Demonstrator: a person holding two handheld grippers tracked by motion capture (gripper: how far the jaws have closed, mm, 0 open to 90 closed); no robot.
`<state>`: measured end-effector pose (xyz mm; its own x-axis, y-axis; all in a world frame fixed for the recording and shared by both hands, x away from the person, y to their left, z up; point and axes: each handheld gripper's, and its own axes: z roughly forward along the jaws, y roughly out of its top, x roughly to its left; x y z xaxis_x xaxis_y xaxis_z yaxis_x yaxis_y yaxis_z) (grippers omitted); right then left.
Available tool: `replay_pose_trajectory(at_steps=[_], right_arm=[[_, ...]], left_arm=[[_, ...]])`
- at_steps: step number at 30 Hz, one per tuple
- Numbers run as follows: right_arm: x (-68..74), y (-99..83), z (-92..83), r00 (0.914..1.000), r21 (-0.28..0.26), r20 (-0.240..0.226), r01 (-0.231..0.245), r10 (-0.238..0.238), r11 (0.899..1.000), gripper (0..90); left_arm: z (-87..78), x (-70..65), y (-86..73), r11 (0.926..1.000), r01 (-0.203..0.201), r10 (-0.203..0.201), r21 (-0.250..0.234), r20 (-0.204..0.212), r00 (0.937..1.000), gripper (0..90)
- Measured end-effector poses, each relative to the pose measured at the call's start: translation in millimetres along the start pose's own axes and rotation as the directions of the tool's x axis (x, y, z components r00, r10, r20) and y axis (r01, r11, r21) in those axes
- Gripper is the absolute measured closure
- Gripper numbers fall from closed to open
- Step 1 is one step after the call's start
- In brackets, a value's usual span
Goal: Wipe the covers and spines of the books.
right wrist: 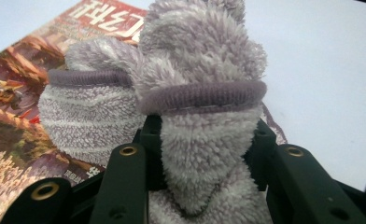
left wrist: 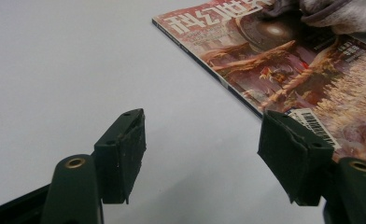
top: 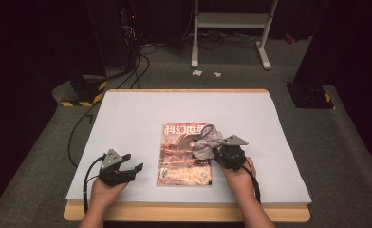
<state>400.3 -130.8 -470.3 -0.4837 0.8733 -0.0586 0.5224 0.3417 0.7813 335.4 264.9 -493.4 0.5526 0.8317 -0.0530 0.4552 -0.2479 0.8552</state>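
A magazine (top: 184,154) with a red-brown cover lies flat in the middle of the white table top (top: 127,118). A fluffy grey-lilac cloth (top: 207,141) rests bunched on the magazine's right upper part. My right gripper (top: 218,151) is shut on that cloth (right wrist: 204,135), whose folds fill the space between the jaws. The magazine (right wrist: 13,126) lies under it. My left gripper (top: 132,163) rests on the table left of the magazine, open, with bare table between its fingers (left wrist: 123,154). The magazine's lower corner (left wrist: 307,121) lies just behind its right finger.
The table's wooden front edge (top: 184,213) runs near the person's forearms. Beyond the far edge are a dark floor, black cables (top: 127,76), a yellow-black striped base (top: 82,92) at the left and a white frame stand (top: 231,28).
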Motion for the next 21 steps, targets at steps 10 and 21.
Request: replay_pose_trajectory(at_steps=[10,21], right_arm=[[37.8,9.7,33.7,0.996,0.073,-0.04,0.082,-0.08,0.994,61.4],[92.2,27.7,55.2,0.984,0.071,-0.108,0.15,-0.142,0.986,61.6]], left_arm=[[0.2,0.0,-0.7,1.0,0.0,0.0,0.003,0.004,1.0,32.2],[-0.8,1.0,-0.8,1.0,0.002,-0.002,-0.001,0.011,0.9999,32.2]])
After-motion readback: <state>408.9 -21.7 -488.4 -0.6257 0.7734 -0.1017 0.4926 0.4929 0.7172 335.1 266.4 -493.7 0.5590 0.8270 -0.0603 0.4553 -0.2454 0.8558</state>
